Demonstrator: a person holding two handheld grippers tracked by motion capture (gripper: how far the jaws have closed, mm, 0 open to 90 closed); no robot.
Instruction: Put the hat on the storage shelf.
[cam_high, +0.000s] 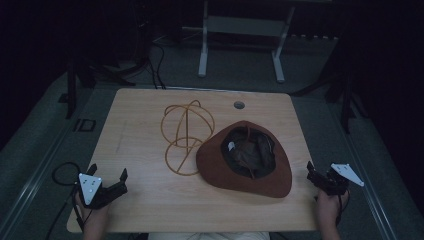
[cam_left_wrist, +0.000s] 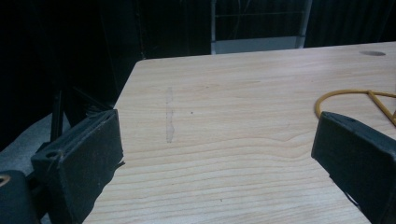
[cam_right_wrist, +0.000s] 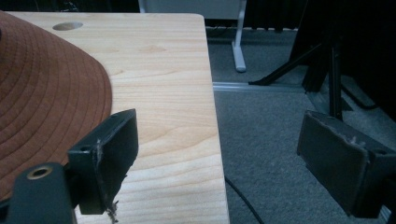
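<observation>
Table: bearing everything. Hat: lying crown-down, opening upward, right of table centre. Wire stand: lying on its side, touching the hat's left brim. Left gripper: hovering well left of the hat, jaws standing apart, gripping nothing. Right gripper: hovering just right of the hat's brim, at the table's edge, jaws apart, gripping nothing.

Setting is looking like a dim recording lab or studio, not a home. A pale wood-grain surface with rounded corners and a round cable hole is standing on grey carpet flooring. Black curtained walls are closing off the space. Dark tripod-style stands are flanking the surface, and a white metal frame leg assembly is sitting behind it.
</observation>
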